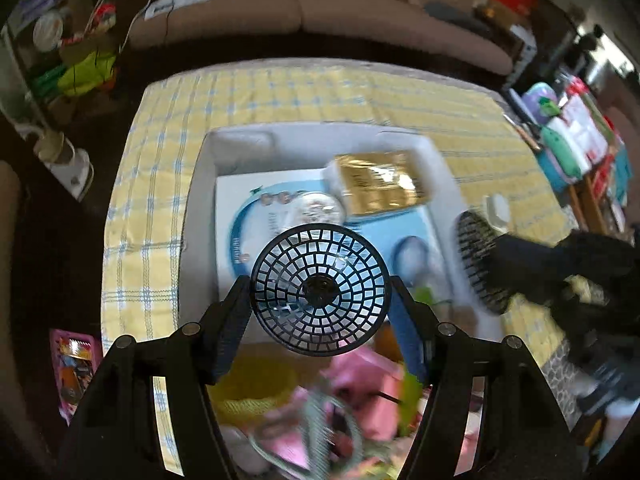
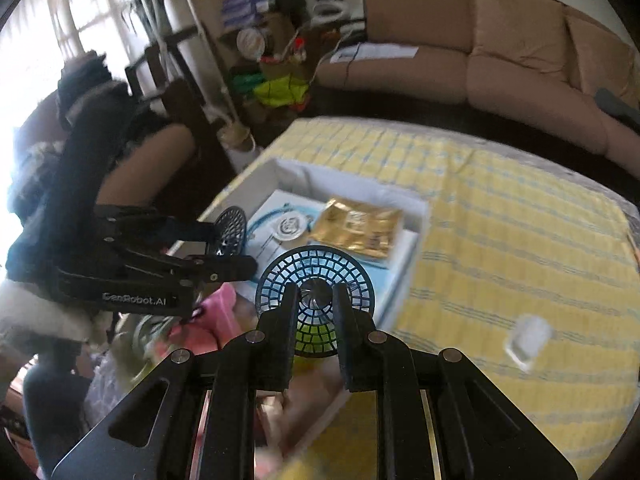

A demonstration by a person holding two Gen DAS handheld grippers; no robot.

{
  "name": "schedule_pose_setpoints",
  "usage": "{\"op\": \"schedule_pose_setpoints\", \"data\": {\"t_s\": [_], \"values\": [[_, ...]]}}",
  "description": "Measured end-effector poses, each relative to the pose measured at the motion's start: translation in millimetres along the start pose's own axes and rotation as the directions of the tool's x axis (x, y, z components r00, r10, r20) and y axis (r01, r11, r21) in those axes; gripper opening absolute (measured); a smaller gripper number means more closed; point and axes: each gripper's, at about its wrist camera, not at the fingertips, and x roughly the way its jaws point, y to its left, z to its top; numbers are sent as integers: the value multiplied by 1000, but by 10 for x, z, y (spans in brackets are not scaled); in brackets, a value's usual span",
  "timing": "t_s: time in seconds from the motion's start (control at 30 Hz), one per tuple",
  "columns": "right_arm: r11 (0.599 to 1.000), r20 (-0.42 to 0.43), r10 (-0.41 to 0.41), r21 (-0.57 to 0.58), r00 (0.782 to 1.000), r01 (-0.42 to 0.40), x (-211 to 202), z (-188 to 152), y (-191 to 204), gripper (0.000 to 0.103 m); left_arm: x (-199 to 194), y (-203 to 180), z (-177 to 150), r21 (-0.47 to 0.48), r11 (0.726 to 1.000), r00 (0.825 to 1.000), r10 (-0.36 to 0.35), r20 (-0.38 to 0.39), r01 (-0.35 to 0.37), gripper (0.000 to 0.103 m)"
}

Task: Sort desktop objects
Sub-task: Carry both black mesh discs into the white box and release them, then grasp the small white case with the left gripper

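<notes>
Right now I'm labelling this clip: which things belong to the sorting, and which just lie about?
Sorting: two mesh discs, one per gripper; white box; gold packet.
Lying about: sofa; small white item on the cloth.

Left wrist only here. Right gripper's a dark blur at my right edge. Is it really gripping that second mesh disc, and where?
Observer: Yes. The right gripper is shut on its dark blue round plastic mesh disc at the silver centre hub, not the rim.
Operator: Anything loose near it?
Observer: A small white rounded object lies on the yellow checked tablecloth, clear of the white box.
Operator: My disc's pose?
Observer: The left gripper holds its matching mesh disc nearly on edge.
</notes>
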Motion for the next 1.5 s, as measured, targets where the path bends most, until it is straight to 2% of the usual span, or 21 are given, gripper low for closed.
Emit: {"op": "schedule_pose_setpoints", "data": {"t_s": [0.17,0.23,0.27,0.3,0.43,0.6,0.7,0.73,0.83,0.87,0.9,0.97,1.07,1.23,1.47,1.5], "values": [[996,-78,-86,-17,993,85,504,37,-11,20,213,95,60,0,1000,999,2,-32,-2,64],[996,-77,-89,8,993,90,512,33,-81,32,202,135,27,-9,1000,999,-8,-36,8,77],[996,-59,-89,13,994,90,472,33,-92,41,180,157,19,-13,1000,999,-16,-32,15,79],[996,-34,-88,13,996,89,403,33,-102,43,146,181,1,-19,1000,999,-24,-25,23,79],[996,26,-90,28,996,89,79,26,-149,43,9,241,13,-31,999,1000,-26,11,26,82],[985,43,-162,73,986,158,-257,-14,-444,48,-150,63,27,2,999,998,-42,41,42,83],[975,45,-198,114,979,192,-434,-106,-679,51,-212,-155,31,30,999,998,-39,53,38,103],[971,46,-207,128,977,200,-486,-144,-747,53,-235,-268,36,49,998,997,-45,63,42,103],[957,50,-236,183,970,223,-662,-285,-1001,63,-245,-561,61,81,994,995,-75,61,70,103],[951,50,-247,202,968,232,-713,-338,-1084,71,-251,-653,61,90,993,995,-83,61,77,103],[943,44,-261,226,964,245,-754,-394,-1180,87,-245,-775,71,102,990,993,-99,62,92,103],[929,19,-273,265,962,258,-794,-492,-1338,103,-221,-979,73,123,986,991,-119,58,111,103],[905,3,-307,310,952,291,-860,-631,-1546,103,-113,-1345,91,163,980,992,-118,40,110,103],[861,25,-301,438,953,261,-1072,-900,-1921,103,236,-2052,98,250,967,999,-50,16,45,103],[838,45,-308,486,950,248,-1365,-1214,-2253,102,925,-2588,244,276,959,998,65,-11,-60,103],[836,46,-296,495,954,236,-1373,-1266,-2312,98,1018,-2606,255,272,960,997,79,-19,-70,102]]}}
